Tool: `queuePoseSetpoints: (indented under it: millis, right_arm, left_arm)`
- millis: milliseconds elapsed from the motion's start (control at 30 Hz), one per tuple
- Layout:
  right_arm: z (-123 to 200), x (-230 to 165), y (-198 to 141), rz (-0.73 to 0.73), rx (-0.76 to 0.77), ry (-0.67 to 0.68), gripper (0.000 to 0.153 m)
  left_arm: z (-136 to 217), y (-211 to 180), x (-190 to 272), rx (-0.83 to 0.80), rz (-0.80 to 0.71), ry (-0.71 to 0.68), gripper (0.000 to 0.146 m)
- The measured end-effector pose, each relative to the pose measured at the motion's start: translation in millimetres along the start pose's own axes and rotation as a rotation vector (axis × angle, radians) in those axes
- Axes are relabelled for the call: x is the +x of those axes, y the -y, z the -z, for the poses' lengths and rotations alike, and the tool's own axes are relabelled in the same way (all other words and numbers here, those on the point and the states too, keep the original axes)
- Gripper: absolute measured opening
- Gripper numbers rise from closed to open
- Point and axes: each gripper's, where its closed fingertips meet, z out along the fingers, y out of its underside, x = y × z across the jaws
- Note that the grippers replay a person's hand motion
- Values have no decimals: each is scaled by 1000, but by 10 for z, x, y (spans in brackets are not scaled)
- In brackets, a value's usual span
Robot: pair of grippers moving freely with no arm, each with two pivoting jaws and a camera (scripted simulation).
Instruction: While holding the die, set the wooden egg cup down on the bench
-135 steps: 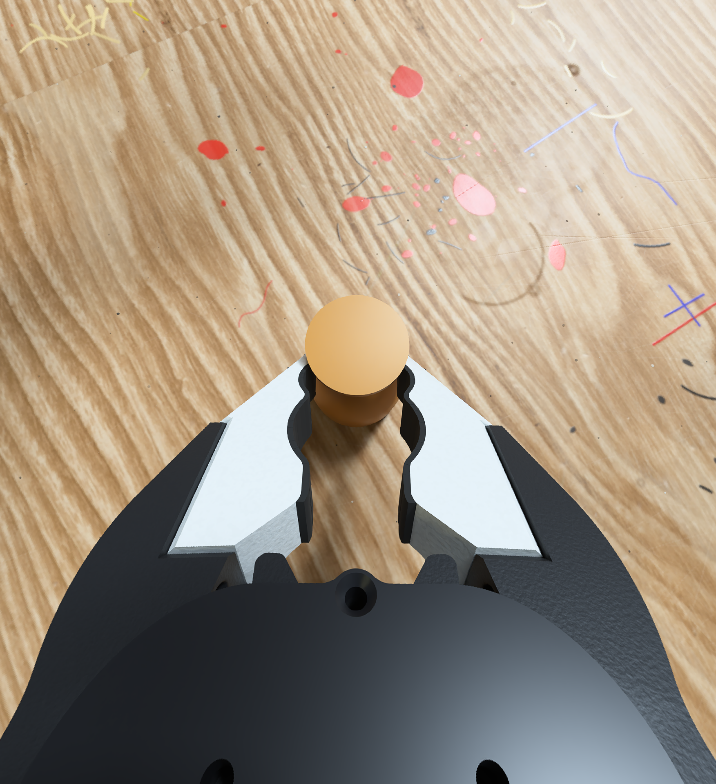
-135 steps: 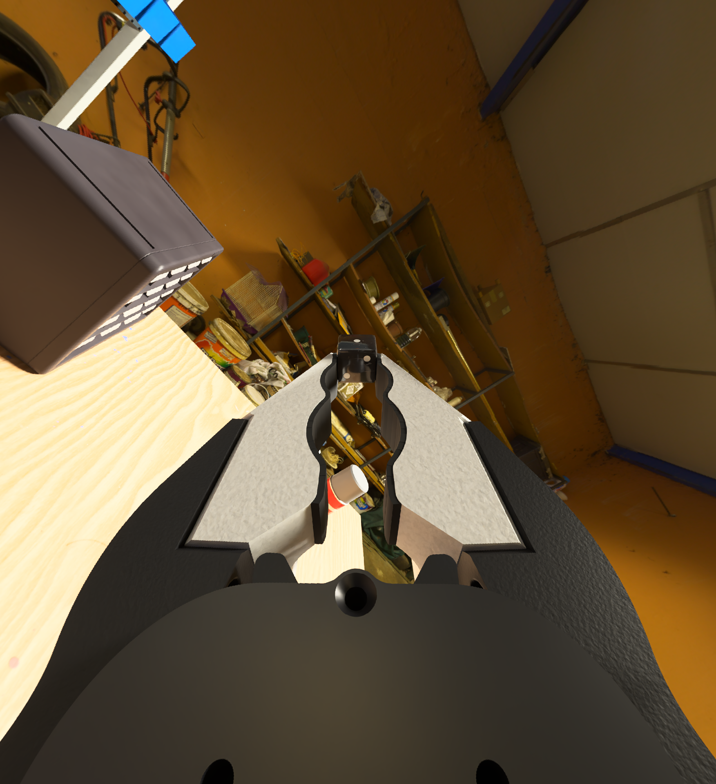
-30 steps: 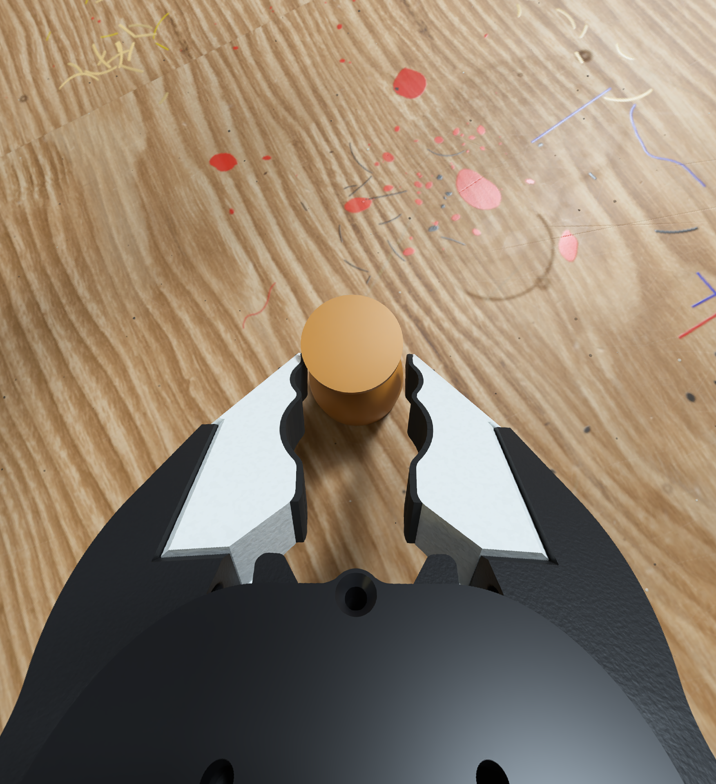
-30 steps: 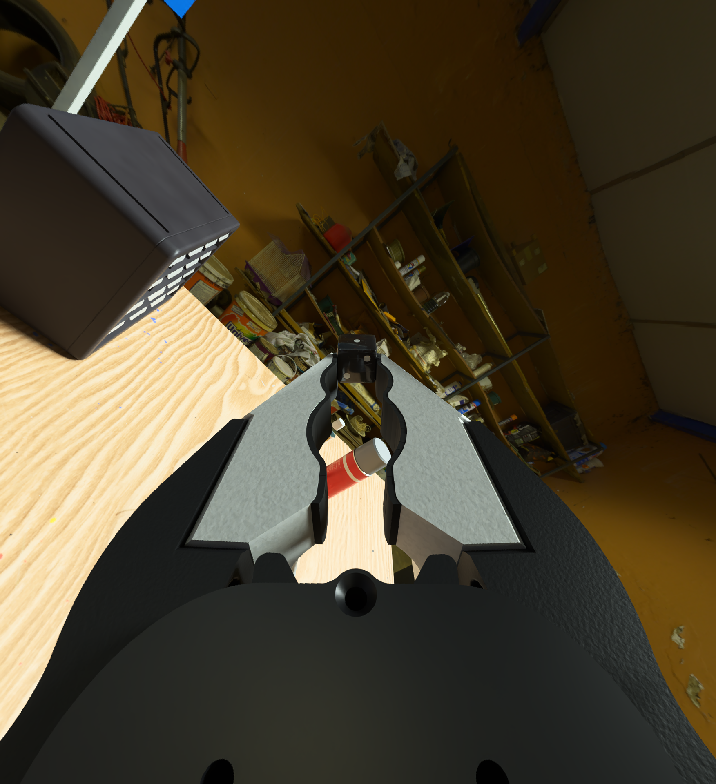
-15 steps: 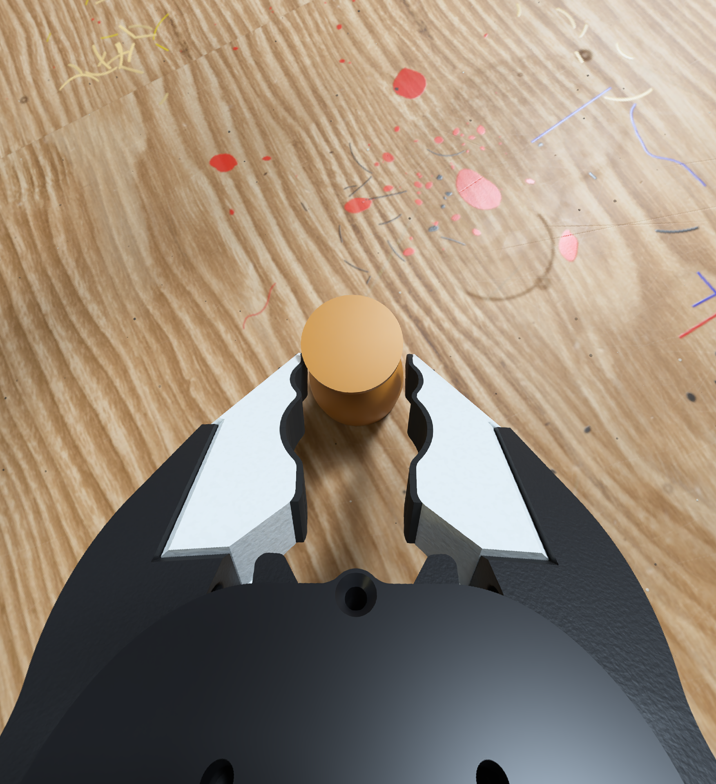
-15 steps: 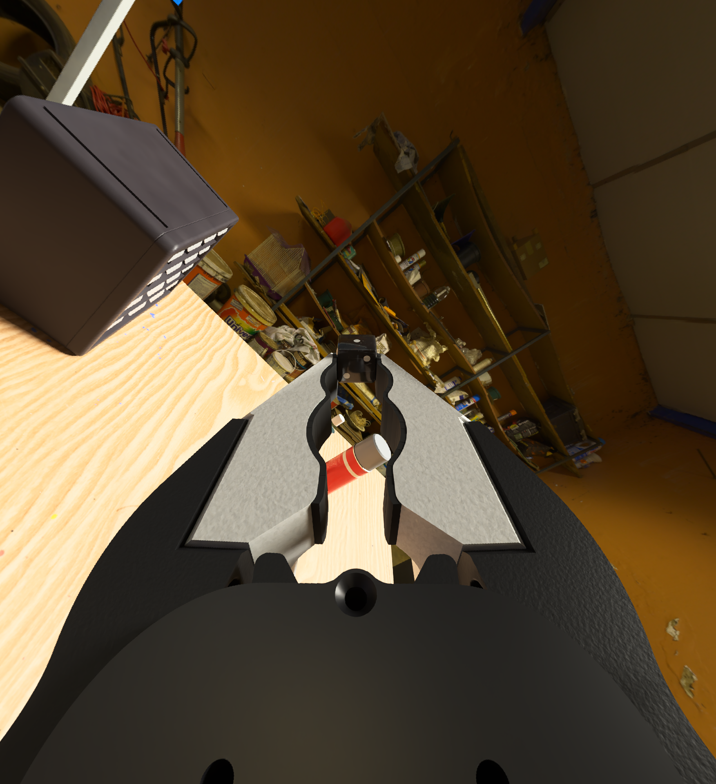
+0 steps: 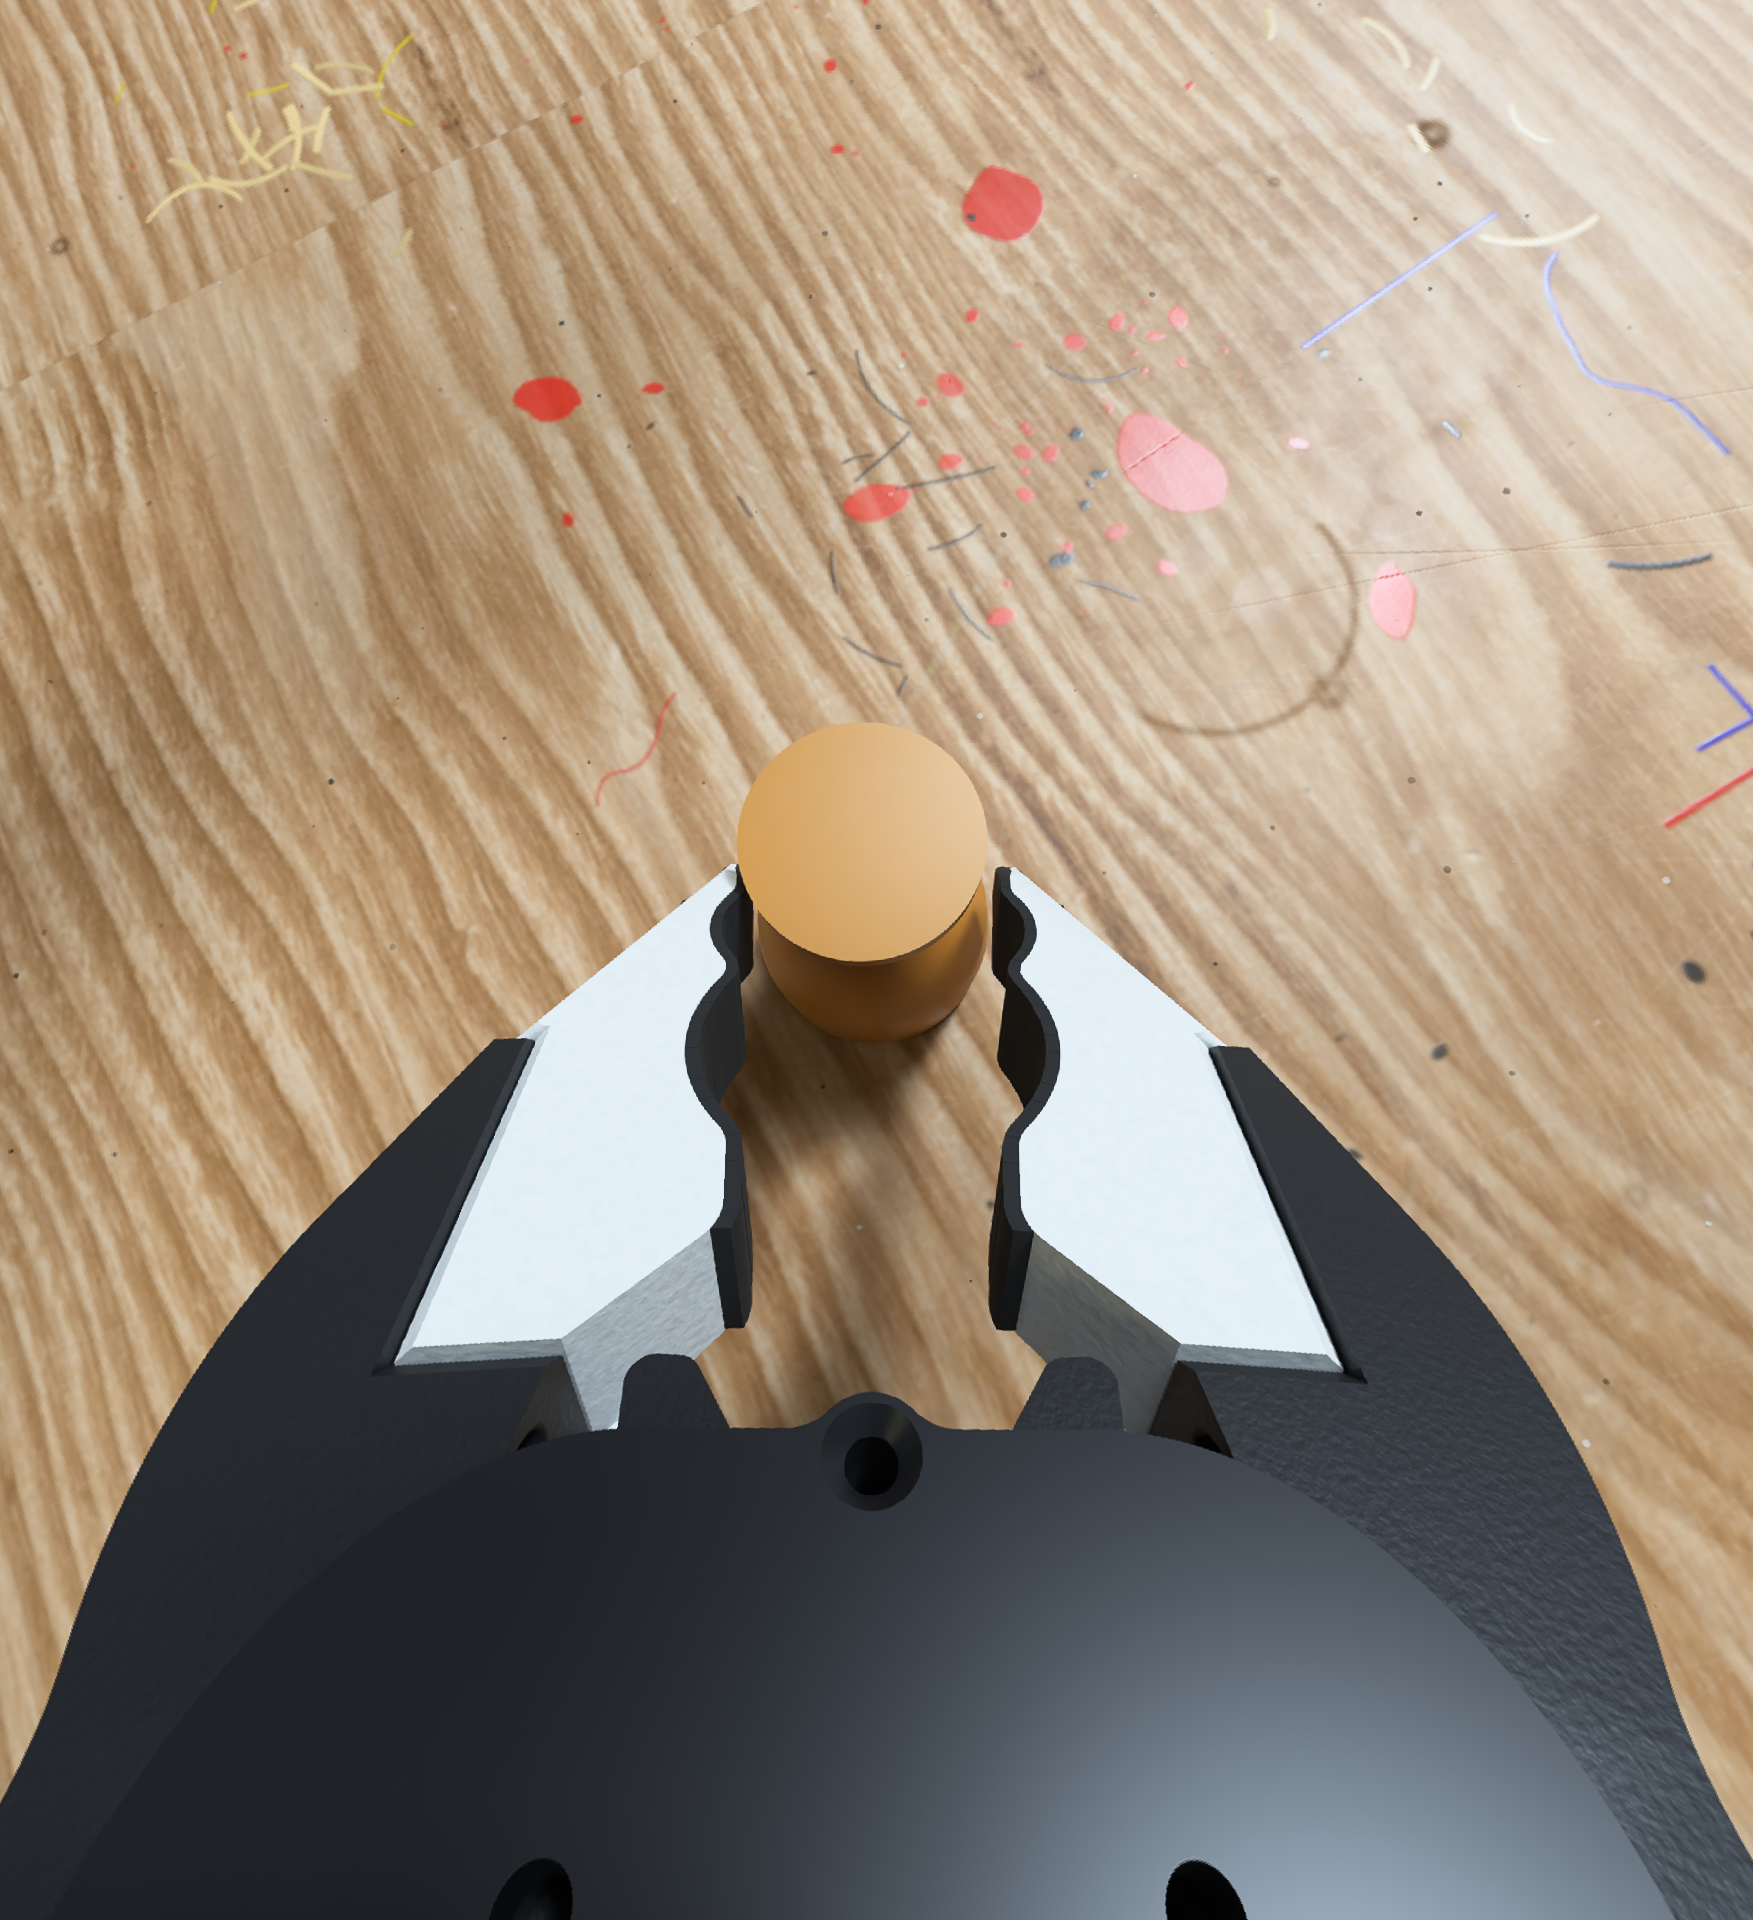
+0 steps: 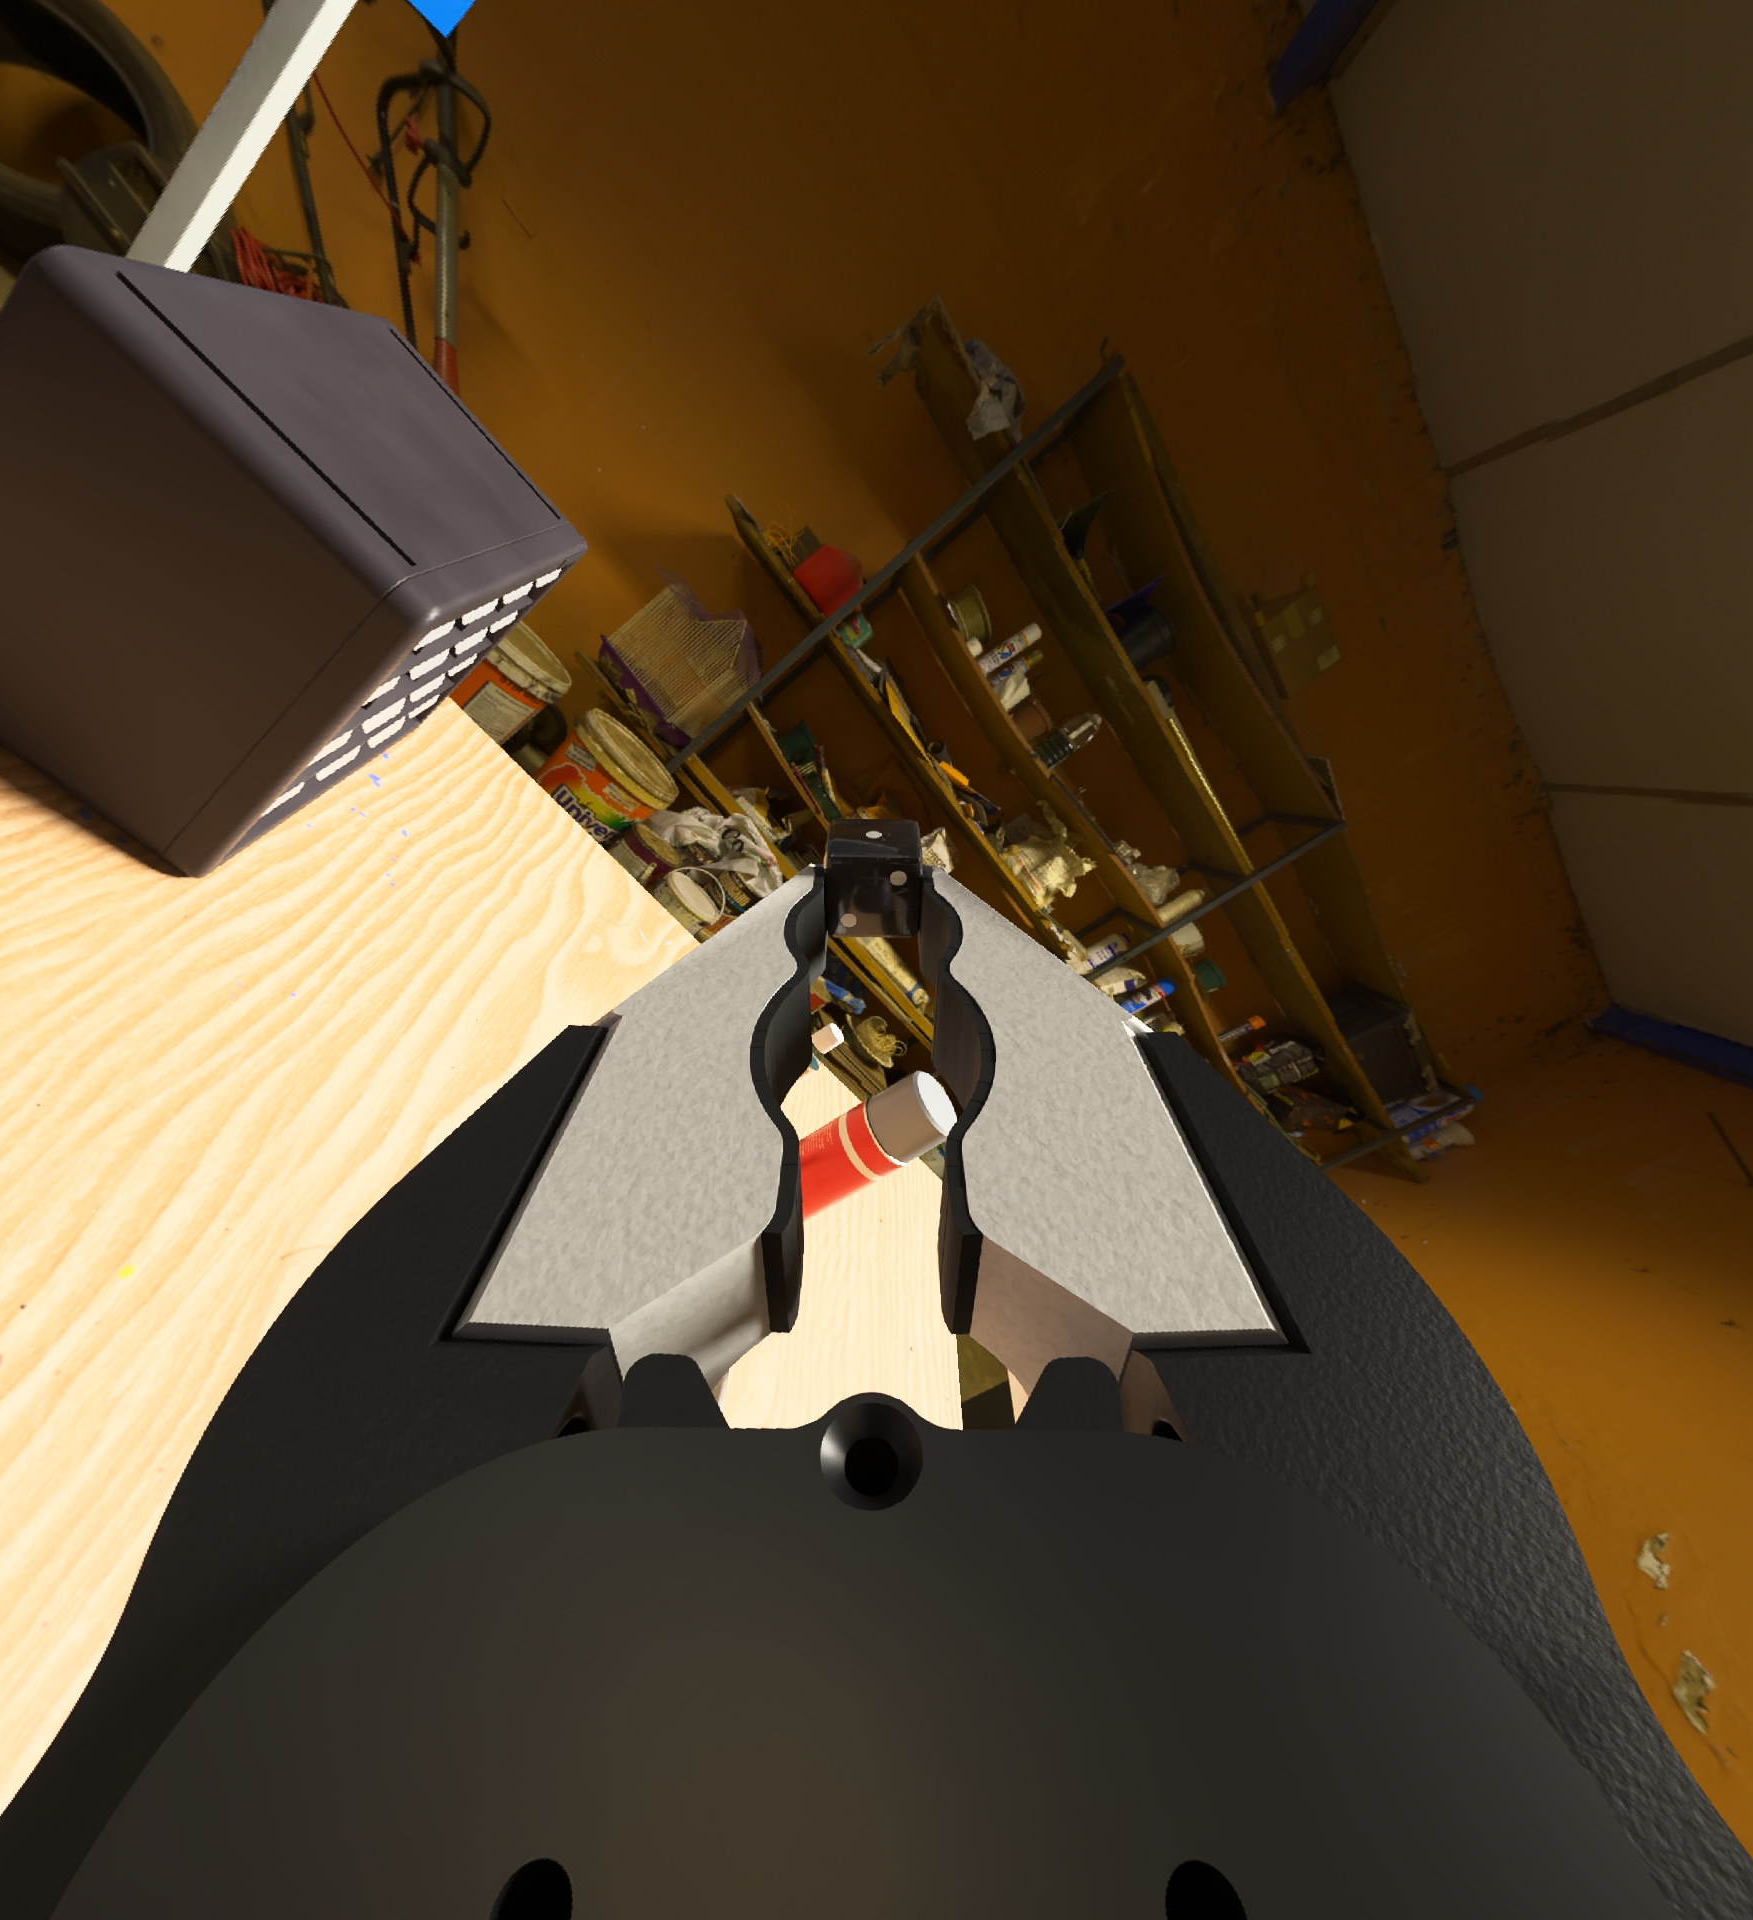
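The wooden egg cup [image 7: 861,883] stands on the wooden bench [image 7: 332,727] with a flat round face up and its rounded body below. My left gripper [image 7: 870,904] is low over the bench, a finger on either side of the cup's body. Its jaws are open, with a thin gap on each side of the cup. My right gripper [image 8: 872,899] is shut on a small black die [image 8: 872,873] with white pips, held at the fingertips in the air past the edge of the bench [image 8: 228,1091].
Red paint spots [image 7: 1002,203] and pen marks cover the bench ahead of the cup. In the right wrist view a dark grey box [image 8: 197,540] stands on the bench at the left. A red and white tube [image 8: 867,1138] lies near the bench edge. Cluttered shelves [image 8: 1059,727] stand beyond.
Since 4.5 s ago my left jaws have opened off the egg cup, which now stands free. Over the last second the left view is unchanged. The right gripper has drifted slightly, die still held.
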Motion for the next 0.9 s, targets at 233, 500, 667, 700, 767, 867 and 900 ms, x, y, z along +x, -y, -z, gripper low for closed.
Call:
queuePoseSetpoints:
  millis: [233,500,667,700,767,867,900]
  right_arm:
    - [3,1,0,-4,5,-2,16]
    - [4,2,-1,-4,7,1,16]
    - [5,4,0,-3,8,1,16]
    - [6,4,0,-4,8,1,16]
    - [6,3,0,-7,9,0,16]
    - [6,3,0,-8,9,-1,16]
    - [6,3,0,-7,10,-1,16]
  left_arm:
    - [1,-1,0,3,2,-2,46]
    - [1,-1,3,3,2,-1,46]
    - [1,-1,3,3,2,-1,46]
    - [0,-1,3,4,3,-2,46]
    - [1,-2,4,4,3,-2,46]
    - [1,-2,4,5,3,-2,46]
    - [1,-2,4,4,3,-2,46]
